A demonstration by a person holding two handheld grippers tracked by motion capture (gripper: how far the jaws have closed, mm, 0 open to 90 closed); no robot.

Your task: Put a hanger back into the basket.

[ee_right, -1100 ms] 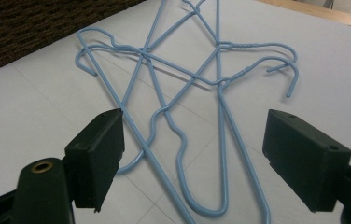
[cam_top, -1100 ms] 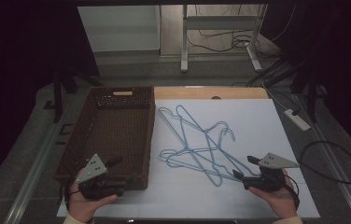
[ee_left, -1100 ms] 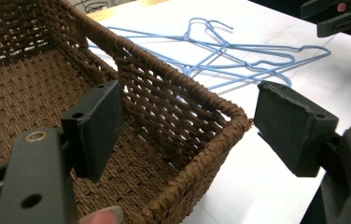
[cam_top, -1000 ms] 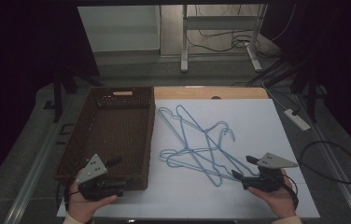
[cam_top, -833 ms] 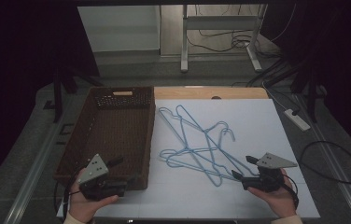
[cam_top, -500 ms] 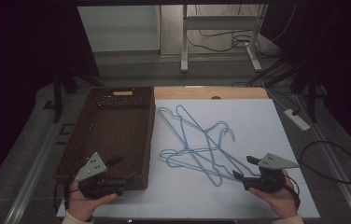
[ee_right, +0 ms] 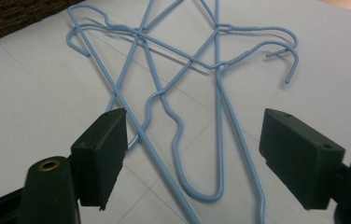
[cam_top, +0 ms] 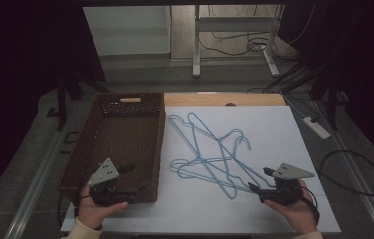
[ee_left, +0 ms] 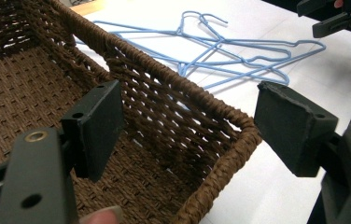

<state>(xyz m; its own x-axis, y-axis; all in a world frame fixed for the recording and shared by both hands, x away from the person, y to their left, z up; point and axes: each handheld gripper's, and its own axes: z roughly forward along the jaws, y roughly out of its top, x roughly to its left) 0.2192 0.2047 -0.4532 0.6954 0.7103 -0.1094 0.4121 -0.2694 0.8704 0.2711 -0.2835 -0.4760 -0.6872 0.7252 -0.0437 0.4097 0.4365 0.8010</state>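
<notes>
Blue wire hangers (cam_top: 215, 157) lie tangled flat on the white tabletop (cam_top: 274, 129), just right of the woven brown basket (cam_top: 120, 144) and between the two hands. Their hooks point toward the far and right side, while the long shoulder bars run roughly across the table, and one rounded corner reaches toward the person's right. The right gripper (cam_top: 256, 188) is by far the nearer: it hovers just beside that near corner, released, jaws spread wide. In the right gripper view (ee_right: 190, 158) a bent loop of wire (ee_right: 201, 191) sits straight ahead between the jaws, the bars running away from it lengthwise. The left gripper (cam_top: 134, 183) hangs over the basket's near right corner, also wide open and holding nothing, with the basket wall (ee_left: 178, 107) between it and the pile. A grab from the right looks likeliest.
</notes>
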